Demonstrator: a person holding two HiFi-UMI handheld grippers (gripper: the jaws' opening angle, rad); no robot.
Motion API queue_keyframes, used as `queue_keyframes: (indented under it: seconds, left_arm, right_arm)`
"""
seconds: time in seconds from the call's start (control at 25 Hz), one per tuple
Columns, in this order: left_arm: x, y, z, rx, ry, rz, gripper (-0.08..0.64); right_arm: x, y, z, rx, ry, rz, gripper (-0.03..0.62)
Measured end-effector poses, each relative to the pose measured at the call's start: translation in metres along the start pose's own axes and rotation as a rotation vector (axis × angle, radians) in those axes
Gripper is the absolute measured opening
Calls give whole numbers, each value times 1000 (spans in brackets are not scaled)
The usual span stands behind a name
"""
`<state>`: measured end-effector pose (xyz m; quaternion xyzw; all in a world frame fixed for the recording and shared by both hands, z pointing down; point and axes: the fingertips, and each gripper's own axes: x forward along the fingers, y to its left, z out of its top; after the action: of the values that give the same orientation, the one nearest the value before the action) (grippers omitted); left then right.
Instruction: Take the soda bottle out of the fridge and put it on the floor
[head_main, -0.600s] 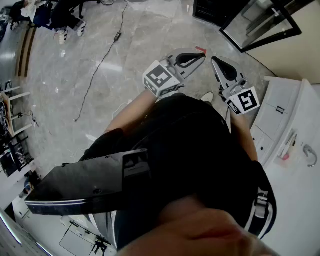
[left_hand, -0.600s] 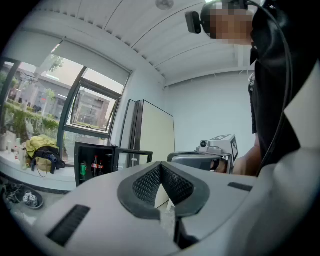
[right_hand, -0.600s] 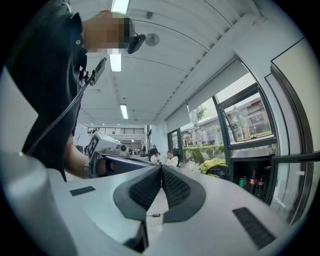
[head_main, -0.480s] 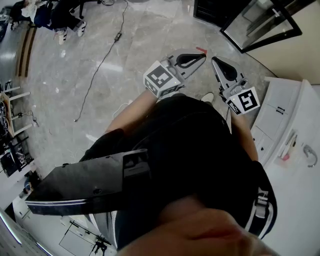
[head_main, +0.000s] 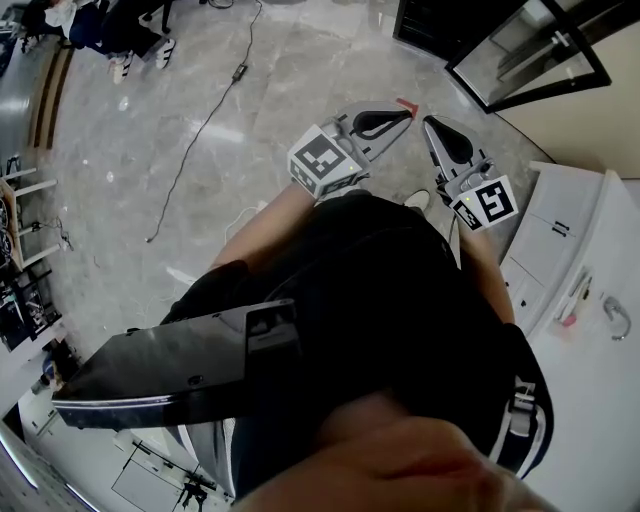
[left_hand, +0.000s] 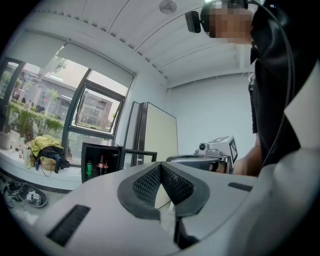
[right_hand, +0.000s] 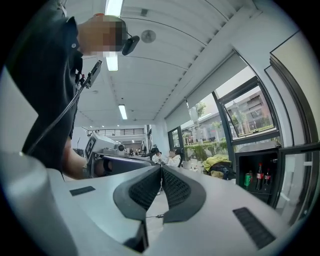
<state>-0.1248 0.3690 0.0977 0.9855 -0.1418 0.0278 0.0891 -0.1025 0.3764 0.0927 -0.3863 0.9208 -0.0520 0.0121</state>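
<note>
two closed hand-held grippers (head_main: 405, 108) (head_main: 428, 121), open fridge (left_hand: 101, 146)

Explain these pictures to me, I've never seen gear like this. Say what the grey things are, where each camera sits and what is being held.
There is no robot here: a person holds a hand tool with two jaws in each hand. The top-down picture comes from a camera on the person's head. It shows the left gripper and the right gripper held out over the marble floor, each with its marker cube. The other two pictures come from cameras riding on the grippers, looking along their jaws. Both pairs of jaws are shut with nothing between them. Ahead stands a small black fridge, its door open, with soda bottles and a green can inside. A cable lies on the floor.
</note>
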Motion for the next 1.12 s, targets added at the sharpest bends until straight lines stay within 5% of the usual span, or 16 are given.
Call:
queue_keyframes:
  seconds: [0.56, 1.12]
  left_arm:
    - [-25, 41, -2, 2, 2, -39, 0]
    - [82, 74, 16, 14, 3, -19, 0]
  right_arm:
    - [31, -6, -6, -16, -16, -122, 14]
    - [12, -121, 4, -25, -40, -113, 14]
